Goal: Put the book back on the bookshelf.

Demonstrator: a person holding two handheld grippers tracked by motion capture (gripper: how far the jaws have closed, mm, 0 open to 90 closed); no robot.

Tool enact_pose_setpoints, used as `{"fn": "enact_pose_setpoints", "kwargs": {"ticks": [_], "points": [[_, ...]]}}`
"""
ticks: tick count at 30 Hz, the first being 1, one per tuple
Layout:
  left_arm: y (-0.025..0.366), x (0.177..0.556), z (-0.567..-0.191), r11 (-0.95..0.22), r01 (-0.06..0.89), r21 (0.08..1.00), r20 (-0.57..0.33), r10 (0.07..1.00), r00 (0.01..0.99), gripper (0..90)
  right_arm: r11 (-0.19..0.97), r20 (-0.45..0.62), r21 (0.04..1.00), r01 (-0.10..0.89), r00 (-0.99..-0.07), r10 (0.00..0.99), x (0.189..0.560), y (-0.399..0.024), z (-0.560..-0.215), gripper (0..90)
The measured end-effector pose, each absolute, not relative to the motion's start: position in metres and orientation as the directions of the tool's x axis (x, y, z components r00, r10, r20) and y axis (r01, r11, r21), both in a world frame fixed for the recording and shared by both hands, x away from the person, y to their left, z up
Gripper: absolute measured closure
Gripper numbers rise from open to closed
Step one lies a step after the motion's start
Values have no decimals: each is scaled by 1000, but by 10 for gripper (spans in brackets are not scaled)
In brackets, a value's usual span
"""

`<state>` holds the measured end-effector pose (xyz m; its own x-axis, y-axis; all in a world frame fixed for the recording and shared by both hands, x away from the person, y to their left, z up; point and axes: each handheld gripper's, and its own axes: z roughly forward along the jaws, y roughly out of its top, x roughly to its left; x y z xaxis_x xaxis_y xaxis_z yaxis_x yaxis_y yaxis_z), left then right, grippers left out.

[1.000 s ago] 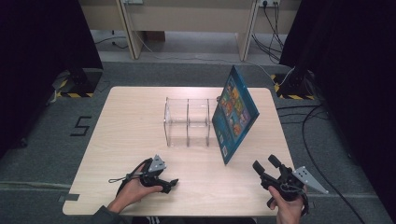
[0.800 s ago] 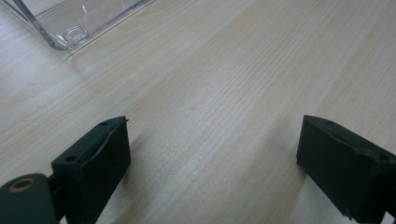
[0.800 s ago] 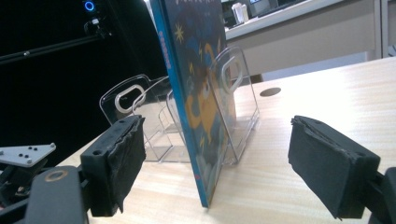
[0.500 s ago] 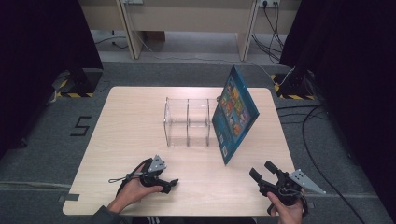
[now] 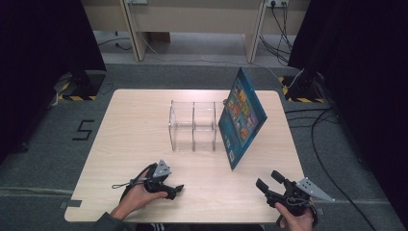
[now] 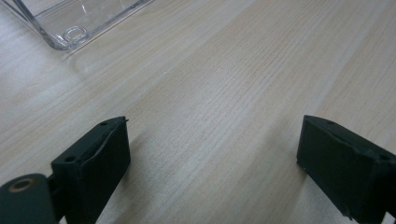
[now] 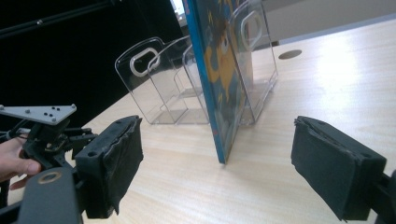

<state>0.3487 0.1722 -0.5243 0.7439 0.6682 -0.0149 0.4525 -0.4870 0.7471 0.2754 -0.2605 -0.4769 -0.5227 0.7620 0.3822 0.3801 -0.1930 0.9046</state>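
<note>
A clear acrylic rack (image 5: pixel 192 127) with upright dividers stands at the middle of the wooden table (image 5: pixel 130 125). A blue picture book (image 5: pixel 242 118) stands on its lower edge and leans against the rack's right end. My left gripper (image 5: pixel 174 190) rests at the near left, open, with bare wood (image 6: pixel 233 70) between its jaws and a corner of the rack (image 6: pixel 70 23) at the top left. My right gripper (image 5: pixel 269 181) hovers at the near right, open and empty. It faces the book (image 7: pixel 219 79) and the rack (image 7: pixel 154 79), and the left gripper (image 7: pixel 46 130) shows off to its left.
The table's near edge runs just under both hands. A round cable hole (image 7: pixel 289 54) sits in the tabletop past the rack. Cables (image 5: pixel 322 125) trail on the grey floor to the right, and a "5" mark (image 5: pixel 82 130) lies to the left.
My right gripper has drawn back a little toward the near edge, still open. The left gripper, the book and the rack have not moved.
</note>
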Motion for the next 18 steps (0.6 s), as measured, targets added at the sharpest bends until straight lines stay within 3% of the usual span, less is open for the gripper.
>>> {"fn": "enact_pose_setpoints", "kwargs": {"ticks": [7, 13, 18], "points": [[172, 348, -524, -487, 452, 747, -15, 667, 744, 86, -129, 349, 900, 416, -511, 786, 271, -260, -479, 162], [172, 348, -524, -489, 451, 747, -14, 667, 745, 86, -2, 238, 917, 400, -540, 807, 263, -256, -477, 163], [172, 348, -524, -489, 452, 747, -14, 667, 745, 86, 38, 238, 899, 435, -561, 793, 259, -254, -481, 164]]}}
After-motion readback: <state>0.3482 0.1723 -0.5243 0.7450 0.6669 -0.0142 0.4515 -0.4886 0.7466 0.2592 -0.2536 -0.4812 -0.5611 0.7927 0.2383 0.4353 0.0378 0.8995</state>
